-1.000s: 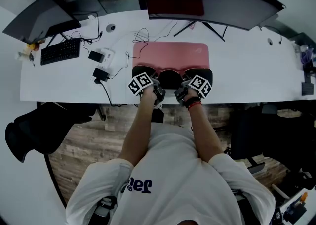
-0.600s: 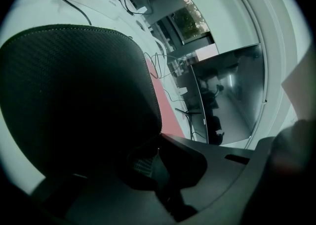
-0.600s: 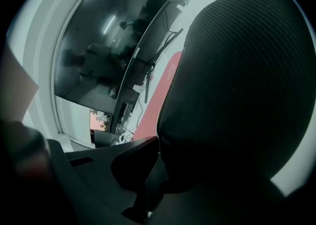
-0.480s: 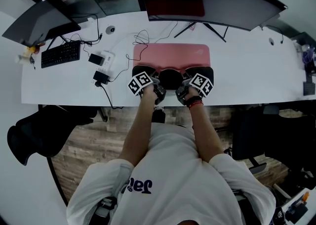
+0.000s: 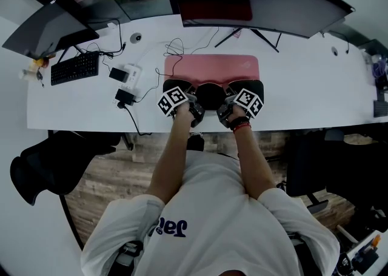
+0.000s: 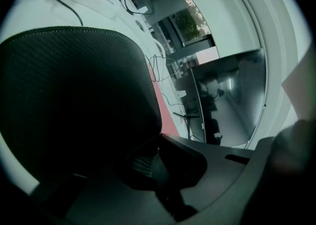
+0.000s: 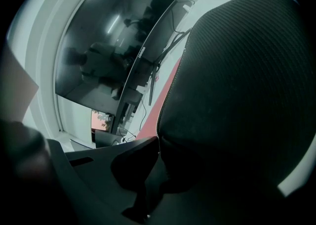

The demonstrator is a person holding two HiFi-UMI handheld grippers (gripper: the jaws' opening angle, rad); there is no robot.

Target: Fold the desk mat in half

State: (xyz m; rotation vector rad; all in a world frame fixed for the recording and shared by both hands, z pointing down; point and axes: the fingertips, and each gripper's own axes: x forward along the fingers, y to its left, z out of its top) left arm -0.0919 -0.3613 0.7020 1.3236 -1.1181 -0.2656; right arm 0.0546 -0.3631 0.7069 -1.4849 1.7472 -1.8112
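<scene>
Pink desk mat [image 5: 210,67] on white desk [image 5: 303,90], near edge raised, left tool [image 6: 158,141] and right tool [image 7: 158,142] each pinching it.

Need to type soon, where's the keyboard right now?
Head view: the keyboard sits at the left end of the desk, in front of the left monitor.

Left arm [image 5: 168,156]: bare, stretched forward.
Right arm [image 5: 253,159]: bare, stretched forward, alongside the left.
Left gripper [image 5: 182,94]: clamped on the near edge of the desk mat [image 5: 209,65].
Right gripper [image 5: 240,94]: clamped on the same edge, near the left gripper.
</scene>
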